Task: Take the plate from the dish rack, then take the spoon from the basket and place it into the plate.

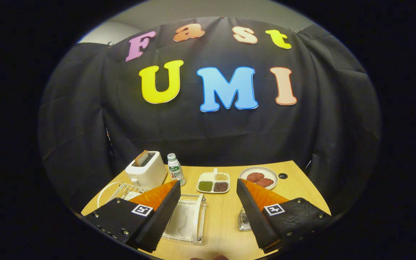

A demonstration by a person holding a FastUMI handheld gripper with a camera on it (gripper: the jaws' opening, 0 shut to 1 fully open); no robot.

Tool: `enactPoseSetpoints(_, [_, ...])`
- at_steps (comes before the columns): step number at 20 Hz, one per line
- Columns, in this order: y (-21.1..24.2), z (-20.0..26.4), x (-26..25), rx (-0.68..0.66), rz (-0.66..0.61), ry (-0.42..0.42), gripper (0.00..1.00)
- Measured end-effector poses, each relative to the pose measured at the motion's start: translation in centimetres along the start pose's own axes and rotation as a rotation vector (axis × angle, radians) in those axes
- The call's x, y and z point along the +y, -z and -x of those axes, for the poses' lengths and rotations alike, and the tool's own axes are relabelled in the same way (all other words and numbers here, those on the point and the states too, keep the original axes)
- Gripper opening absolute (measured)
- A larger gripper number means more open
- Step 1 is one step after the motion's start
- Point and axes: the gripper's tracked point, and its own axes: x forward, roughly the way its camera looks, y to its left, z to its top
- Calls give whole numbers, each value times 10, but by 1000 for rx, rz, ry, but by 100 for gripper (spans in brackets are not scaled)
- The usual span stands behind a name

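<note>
Tongs (208,193): spread wide, nothing between the fingers, held well above the light wooden surface (222,220).

White wire dish rack (184,218): just ahead of and partly under the left finger. Pale shape resting in it, probably the white plate (182,216) of the task; judged not yet taken out.

Small shiny metal basket (243,220): tucked against the inner edge of the right finger, mostly covered by it. Spoon: not made out; presumably inside, hidden behind the finger.

Progress, as judged: at the very start. Both steps outstanding: plate out of the rack, spoon from basket into plate.

Beyond the tongs, not part of the task: white toaster (146,169) with a slice of toast standing in it; small white bottle with green cap (175,169); white divided tray (214,182) of green, dark and pale grains; round pale plate with reddish patties (258,177); small dark hole in the surface (282,176).

Hard to tell: the curved white rim (103,191) left of the rack, cut off by the left finger, possibly another dish. Near edge of the rack also covered.
</note>
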Motion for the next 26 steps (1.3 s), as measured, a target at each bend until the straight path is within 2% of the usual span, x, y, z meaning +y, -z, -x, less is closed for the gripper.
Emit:
enactPoseSetpoints(7, [31,-29,41,218,-75,-65,96])
enactPoseSetpoints(11, [59,-47,63,390,-115,-85,96])
enactPoseSetpoints(22, [127,-104,93,658,-71,2,97])
enactPoseSetpoints(26, [148,-115,96,701,-57,36,97])
